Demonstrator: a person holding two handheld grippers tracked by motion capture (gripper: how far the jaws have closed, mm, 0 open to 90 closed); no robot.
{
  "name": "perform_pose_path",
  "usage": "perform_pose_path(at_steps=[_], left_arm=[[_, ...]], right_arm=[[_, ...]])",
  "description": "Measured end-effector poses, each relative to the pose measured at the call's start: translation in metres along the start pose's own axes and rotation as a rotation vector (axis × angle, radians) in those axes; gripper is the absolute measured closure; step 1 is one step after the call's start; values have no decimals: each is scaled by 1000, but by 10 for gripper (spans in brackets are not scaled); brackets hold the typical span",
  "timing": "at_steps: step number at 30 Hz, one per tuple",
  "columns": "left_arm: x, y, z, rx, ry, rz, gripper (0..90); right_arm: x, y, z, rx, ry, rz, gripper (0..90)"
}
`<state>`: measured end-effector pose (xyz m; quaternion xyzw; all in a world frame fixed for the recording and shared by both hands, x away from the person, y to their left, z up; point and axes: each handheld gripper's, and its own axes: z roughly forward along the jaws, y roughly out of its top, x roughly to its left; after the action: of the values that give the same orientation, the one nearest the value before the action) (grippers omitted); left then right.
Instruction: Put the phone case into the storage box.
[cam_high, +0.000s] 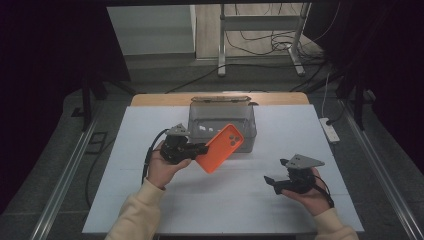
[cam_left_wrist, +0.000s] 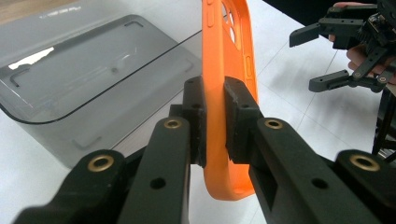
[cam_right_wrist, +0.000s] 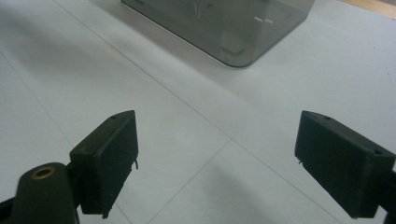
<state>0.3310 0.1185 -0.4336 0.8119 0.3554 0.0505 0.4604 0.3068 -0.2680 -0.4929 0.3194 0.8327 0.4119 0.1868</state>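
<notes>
Two claws held low in the person's hands

The left claw (cam_high: 200, 149) is clamped shut and raised at centre-left; the right claw (cam_high: 272, 182) is held with jaws spread wide, near right, pointing left.

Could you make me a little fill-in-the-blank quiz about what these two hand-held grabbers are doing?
1. The left gripper is shut on a phone case whose colour is ____.
2. The right gripper has its jaws ____, with nothing between them.
3. The see-through grey box stands on the white table right ____ the case, seen from the high view.
4. The case shows its ____ cutout in the high view.

Missing words: orange; open; behind; camera
</notes>
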Motion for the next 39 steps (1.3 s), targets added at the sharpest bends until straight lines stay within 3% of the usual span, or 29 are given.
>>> perform_pose_path(at_steps=[12, 20, 29, 39], left_arm=[[0, 4, -4, -14, 13, -7, 810], [1, 15, -9, -48, 21, -17, 810], [2, 27, -11, -42, 61, -15, 810], [11, 33, -5, -34, 84, -42, 810]], right_arm=[[-3, -7, -3, -5, -10, 40, 136], [1, -9, 3, 15, -3, -2, 135], [1, -9, 4, 15, -8, -6, 136], [2, -10, 6, 39, -8, -33, 135]])
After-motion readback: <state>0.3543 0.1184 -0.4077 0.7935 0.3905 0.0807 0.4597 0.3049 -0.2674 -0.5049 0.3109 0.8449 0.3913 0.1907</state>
